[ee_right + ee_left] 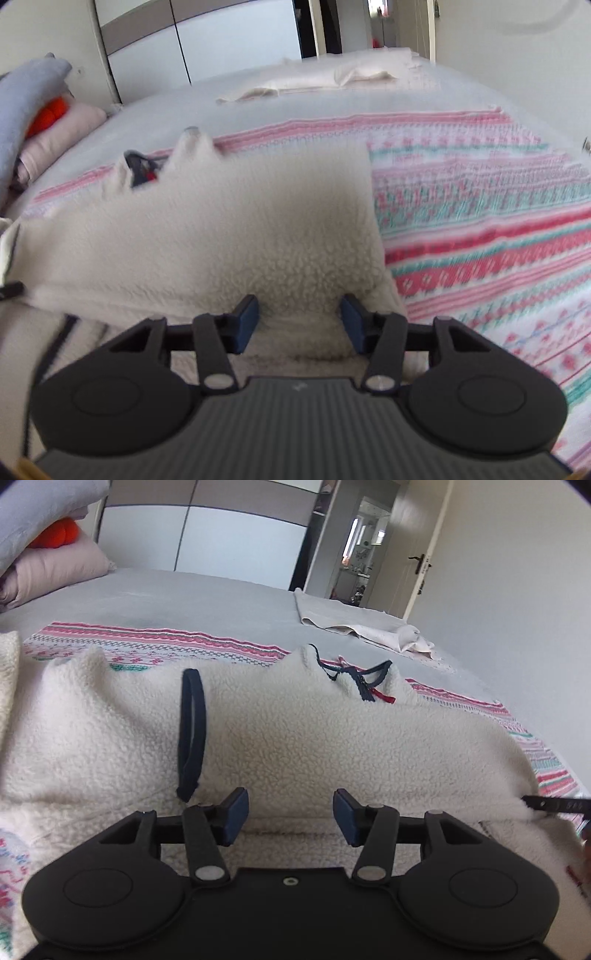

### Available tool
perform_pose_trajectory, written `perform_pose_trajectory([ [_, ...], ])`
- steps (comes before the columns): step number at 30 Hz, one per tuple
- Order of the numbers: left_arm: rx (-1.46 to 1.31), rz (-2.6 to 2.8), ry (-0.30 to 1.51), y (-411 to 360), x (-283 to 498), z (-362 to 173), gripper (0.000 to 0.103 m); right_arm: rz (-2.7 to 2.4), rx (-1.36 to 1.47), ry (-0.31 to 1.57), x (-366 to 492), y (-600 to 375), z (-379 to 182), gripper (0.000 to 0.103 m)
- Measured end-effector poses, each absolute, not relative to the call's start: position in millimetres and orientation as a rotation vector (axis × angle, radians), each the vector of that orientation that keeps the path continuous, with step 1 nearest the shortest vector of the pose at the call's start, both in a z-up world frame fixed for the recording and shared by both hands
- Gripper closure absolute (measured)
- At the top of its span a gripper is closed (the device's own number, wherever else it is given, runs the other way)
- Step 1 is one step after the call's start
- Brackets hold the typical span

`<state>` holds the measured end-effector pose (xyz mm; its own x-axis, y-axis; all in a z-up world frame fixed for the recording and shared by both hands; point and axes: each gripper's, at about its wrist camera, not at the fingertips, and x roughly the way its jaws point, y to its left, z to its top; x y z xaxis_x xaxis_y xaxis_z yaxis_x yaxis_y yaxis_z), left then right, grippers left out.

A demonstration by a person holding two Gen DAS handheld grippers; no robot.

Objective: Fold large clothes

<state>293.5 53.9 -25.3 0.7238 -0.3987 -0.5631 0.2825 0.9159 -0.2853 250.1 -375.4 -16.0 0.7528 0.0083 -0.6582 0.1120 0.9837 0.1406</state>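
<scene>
A cream fleece jacket [295, 738] with navy trim and a navy zipper at the collar [364, 681] lies partly folded on a patterned blanket [155, 638]. My left gripper [290, 814] is open, its blue pads just above the jacket's near folded edge. A navy cuff band [190, 734] lies on top, left of it. In the right wrist view the same jacket [240, 236] fills the left and middle. My right gripper [299, 321] is open at the jacket's near right corner, with fleece between the pads.
The patterned pink and green blanket [480, 221] covers a grey bed [184, 598]. A folded beige cloth [354, 622] lies at the far side. Stacked pillows and bedding [48, 565] sit far left. A wardrobe and a door stand behind.
</scene>
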Motion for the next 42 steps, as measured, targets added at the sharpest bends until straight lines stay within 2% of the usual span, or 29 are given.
perform_pose_trajectory([
  [2,-0.209,-0.330,0.676,64.8,287.9,-13.0,0.042,-0.075,0.182,0.723,244.9,-369.5,-2.4,0.051],
  [4,-0.246,-0.270,0.655,85.3,275.7,-0.1,0.024,-0.077,0.204,0.699,233.0,-365.9,10.4,0.043],
  [5,-0.263,-0.254,0.650,94.7,270.4,4.2,0.022,-0.079,0.225,0.688,225.5,-364.9,16.1,0.037],
  [8,-0.306,-0.199,0.647,129.5,251.4,13.7,0.018,-0.058,0.290,0.666,202.0,-360.7,28.7,0.031],
  [11,-0.305,-0.086,0.616,161.0,232.9,17.8,0.011,-0.003,0.336,0.626,179.6,-353.7,35.0,0.017],
  [13,-0.272,0.000,0.568,181.8,221.1,17.9,0.005,0.014,0.315,0.627,173.9,-346.3,40.3,0.015],
  [18,-0.208,0.096,0.559,231.7,212.4,9.4,0.005,0.007,0.275,0.556,160.9,-342.6,55.4,0.008],
  [27,-0.151,0.097,0.579,277.5,260.2,-20.5,0.007,-0.019,0.330,0.613,168.5,-353.9,36.8,0.008],
  [29,-0.210,0.115,0.590,289.0,272.8,-28.2,0.017,-0.020,0.331,0.618,169.4,-354.0,34.6,0.008],
  [30,-0.254,0.117,0.603,294.1,279.0,-31.1,0.030,-0.022,0.332,0.622,170.1,-354.2,33.4,0.008],
  [31,-0.297,0.120,0.619,298.1,284.7,-32.8,0.048,-0.024,0.333,0.625,171.0,-354.1,32.3,0.008],
  [34,-0.374,0.132,0.670,301.3,292.6,-30.3,0.083,-0.025,0.327,0.634,172.9,-353.3,29.5,0.008],
  [36,-0.408,0.092,0.655,297.4,292.1,-19.1,0.089,-0.025,0.324,0.638,174.0,-352.6,28.1,0.008],
  [42,-0.612,-0.052,0.542,281.1,276.9,34.5,0.092,-0.007,0.311,0.638,174.0,-345.8,28.3,0.008],
])
